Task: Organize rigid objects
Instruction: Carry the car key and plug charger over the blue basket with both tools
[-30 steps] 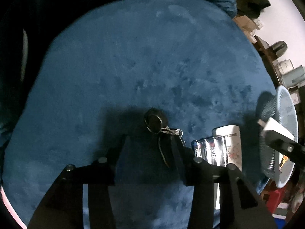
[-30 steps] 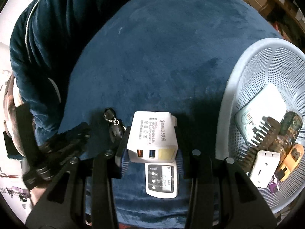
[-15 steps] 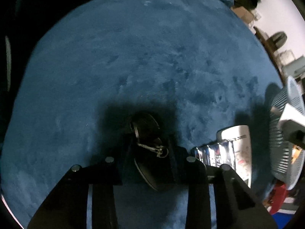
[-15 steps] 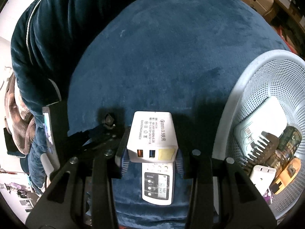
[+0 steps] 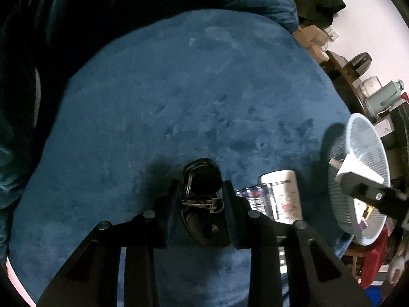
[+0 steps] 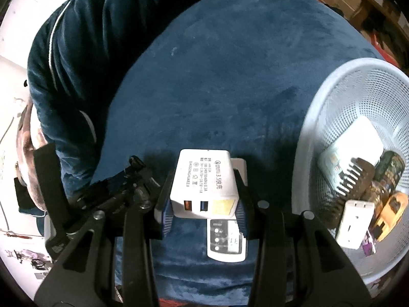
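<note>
My left gripper (image 5: 200,192) is shut on a black car key with a key ring (image 5: 204,204), held above the blue plush surface (image 5: 179,102). My right gripper (image 6: 203,181) is shut on a white USB charger block (image 6: 204,179), held above the surface left of the pale blue mesh basket (image 6: 306,133). In the left wrist view the basket (image 5: 358,143) is at the right, with the charger (image 5: 358,168) held over it. The left gripper with the key also shows in the right wrist view (image 6: 130,179).
A white device with buttons and a screen (image 6: 227,240) lies under my right gripper; it also shows in the left wrist view (image 5: 281,197). The basket holds a brown comb (image 6: 352,179), a white adapter (image 6: 355,222) and several other items. The person's dark blue sleeve (image 6: 89,51) is at the left.
My left gripper closed on the car key and lifted it off the surface. My right gripper kept hold of the charger and shifted slightly toward the basket.
</note>
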Tool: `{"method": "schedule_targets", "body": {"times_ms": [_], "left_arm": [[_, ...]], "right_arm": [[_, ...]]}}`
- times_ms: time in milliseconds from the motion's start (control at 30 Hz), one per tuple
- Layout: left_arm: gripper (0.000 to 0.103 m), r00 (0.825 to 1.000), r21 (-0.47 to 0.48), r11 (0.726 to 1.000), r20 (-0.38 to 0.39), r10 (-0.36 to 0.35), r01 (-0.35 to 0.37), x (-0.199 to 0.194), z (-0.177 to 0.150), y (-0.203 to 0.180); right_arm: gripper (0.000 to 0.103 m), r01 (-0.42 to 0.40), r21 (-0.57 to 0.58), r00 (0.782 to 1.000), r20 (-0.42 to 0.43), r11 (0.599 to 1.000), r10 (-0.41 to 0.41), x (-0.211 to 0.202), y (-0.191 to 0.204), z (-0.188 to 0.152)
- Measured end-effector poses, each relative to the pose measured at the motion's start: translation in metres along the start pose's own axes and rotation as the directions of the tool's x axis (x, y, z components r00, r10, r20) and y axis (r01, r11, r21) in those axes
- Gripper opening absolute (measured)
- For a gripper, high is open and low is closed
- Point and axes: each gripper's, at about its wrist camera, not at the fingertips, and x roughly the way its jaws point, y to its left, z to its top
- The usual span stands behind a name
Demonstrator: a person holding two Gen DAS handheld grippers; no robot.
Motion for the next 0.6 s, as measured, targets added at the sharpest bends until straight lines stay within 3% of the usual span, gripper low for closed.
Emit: {"method": "schedule_targets", "body": {"times_ms": [300, 600], "left_arm": [[0.033, 0.999, 0.076, 0.997, 0.043, -0.018, 0.014, -0.034, 0.008, -0.043], [0.033, 0.998, 0.168, 0.985, 0.046, -0.049, 0.041, -0.047, 0.008, -0.101]], "right_arm": [[0.040, -0.029, 0.081, 0.998, 0.059, 0.996, 0.025, -0.032, -0.028, -0.017], [0.040, -0.009, 0.165, 0.994, 0.106, 0.986, -0.009, -0.062, -0.074, -0.032]]}}
